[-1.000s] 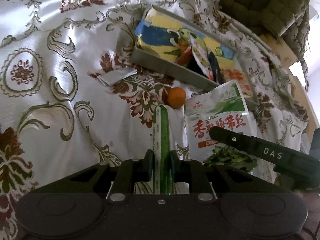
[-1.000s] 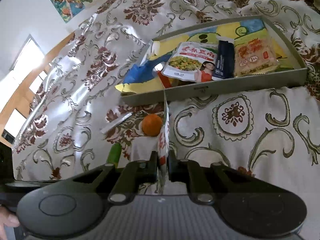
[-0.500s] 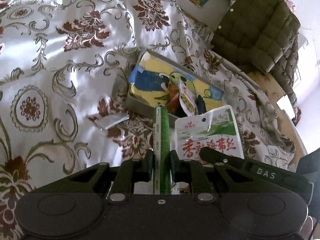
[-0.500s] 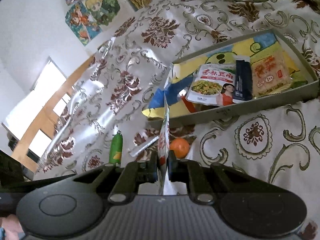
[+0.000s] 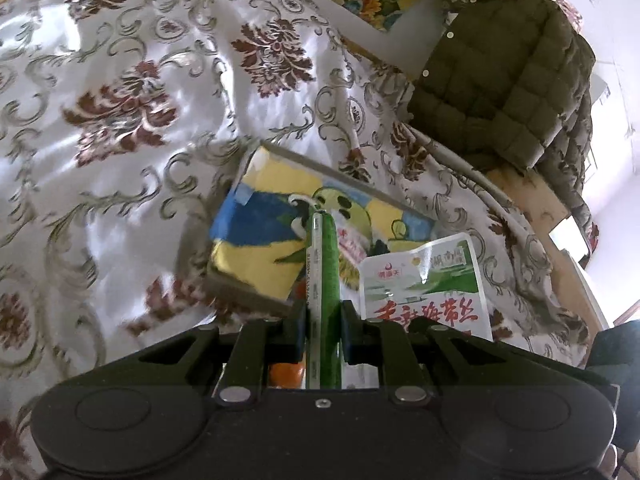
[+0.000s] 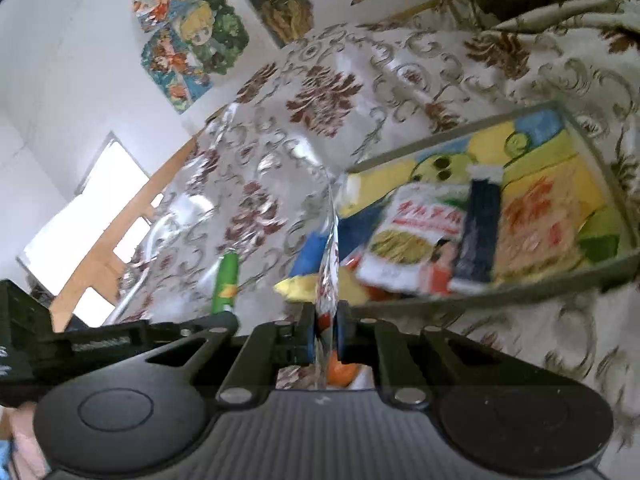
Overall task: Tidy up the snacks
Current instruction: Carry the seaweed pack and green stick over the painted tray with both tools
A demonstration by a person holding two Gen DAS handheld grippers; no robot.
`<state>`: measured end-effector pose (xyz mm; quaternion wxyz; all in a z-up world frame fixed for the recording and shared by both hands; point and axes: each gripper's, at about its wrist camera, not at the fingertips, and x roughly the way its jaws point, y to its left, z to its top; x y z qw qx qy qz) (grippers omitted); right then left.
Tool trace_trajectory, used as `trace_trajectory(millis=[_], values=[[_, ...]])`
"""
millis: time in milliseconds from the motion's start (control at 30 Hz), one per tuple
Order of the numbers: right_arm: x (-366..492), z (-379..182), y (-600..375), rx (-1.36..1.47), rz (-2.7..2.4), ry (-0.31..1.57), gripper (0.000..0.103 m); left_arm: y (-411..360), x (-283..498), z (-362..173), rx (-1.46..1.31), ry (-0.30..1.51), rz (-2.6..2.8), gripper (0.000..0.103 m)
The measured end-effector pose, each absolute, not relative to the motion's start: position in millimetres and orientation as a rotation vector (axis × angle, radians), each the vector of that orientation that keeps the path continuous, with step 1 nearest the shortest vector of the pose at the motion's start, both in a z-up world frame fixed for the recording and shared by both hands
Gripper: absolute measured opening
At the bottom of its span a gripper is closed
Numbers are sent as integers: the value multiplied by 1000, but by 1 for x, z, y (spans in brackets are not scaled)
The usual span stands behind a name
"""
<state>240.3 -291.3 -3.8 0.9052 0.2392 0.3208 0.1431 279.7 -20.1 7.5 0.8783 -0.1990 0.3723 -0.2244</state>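
Observation:
My left gripper (image 5: 323, 320) is shut on a slim green snack packet (image 5: 327, 272), held upright above the cloth; it also shows in the right wrist view (image 6: 226, 284). My right gripper (image 6: 326, 332) is shut on a white and green seaweed snack bag (image 6: 329, 264), seen edge-on; its printed face shows in the left wrist view (image 5: 424, 280). Ahead lies a grey tray (image 6: 616, 184) with a yellow and blue picture floor (image 5: 256, 248). In it lie a white snack bag (image 6: 416, 248), a dark packet (image 6: 478, 232) and an orange-printed packet (image 6: 532, 224).
An orange fruit (image 6: 340, 370) lies on the patterned cloth (image 5: 120, 120) below my grippers. A dark green padded jacket (image 5: 504, 80) hangs at the far right. Posters (image 6: 188, 40) hang on the white wall.
Both grippers have risen from the cloth with their packets and moved toward the tray. The orange fruit now sits low behind the jaws.

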Motion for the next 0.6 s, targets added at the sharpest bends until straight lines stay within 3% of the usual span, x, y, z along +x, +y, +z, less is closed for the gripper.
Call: trace_trajectory(millis=[333, 600], values=[[288, -2, -325, 512, 176, 529, 11, -55, 357, 13, -437, 748, -426, 18], [318, -16, -348, 528, 122, 536, 11, -87, 392, 4, -355, 770, -405, 18]])
